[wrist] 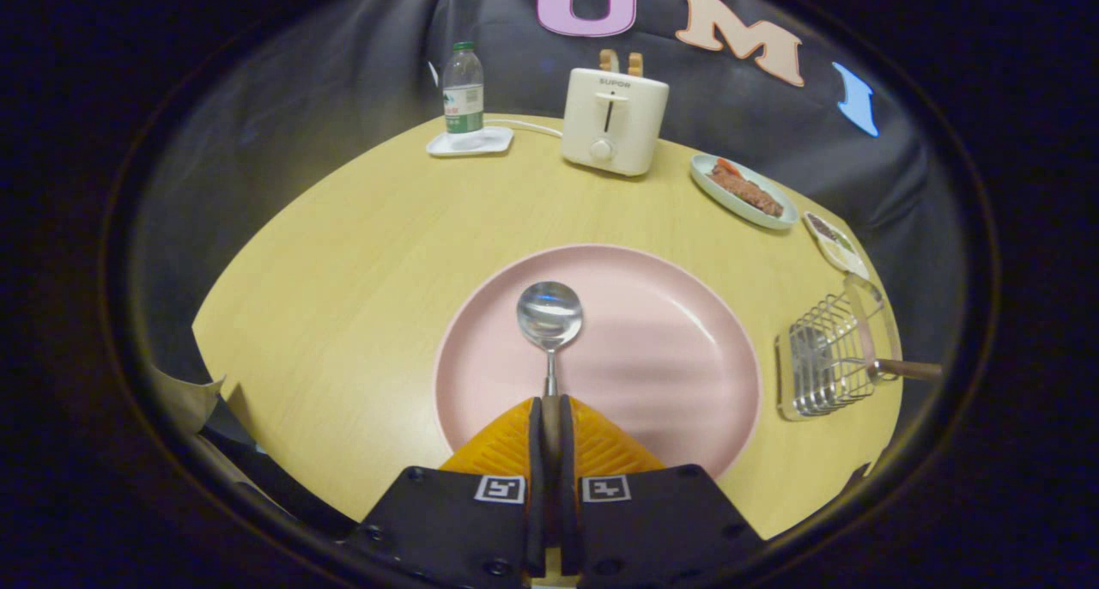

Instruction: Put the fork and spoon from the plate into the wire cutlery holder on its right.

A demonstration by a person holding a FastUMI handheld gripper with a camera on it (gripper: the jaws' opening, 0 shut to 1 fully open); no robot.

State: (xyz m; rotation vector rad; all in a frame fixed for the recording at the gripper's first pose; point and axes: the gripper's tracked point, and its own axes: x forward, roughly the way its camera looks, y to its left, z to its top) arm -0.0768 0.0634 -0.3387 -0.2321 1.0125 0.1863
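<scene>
A metal spoon (549, 316) with a wooden handle points straight ahead from my gripper (550, 410), which is shut on the handle. Its bowl hangs over the pink plate (678, 349), which lies right under and beyond the fingers. To the plate's right stands the wire cutlery holder (826, 359). A utensil with a wooden handle (906, 369) is lodged in the holder, its handle sticking out to the right; its head is hidden among the wires.
On the wooden table beyond the plate stand a white toaster (614, 121), a water bottle (464, 89) on a white coaster, a pale dish of food (743, 192) and a small sachet (834, 241). The table's edge runs close behind the holder.
</scene>
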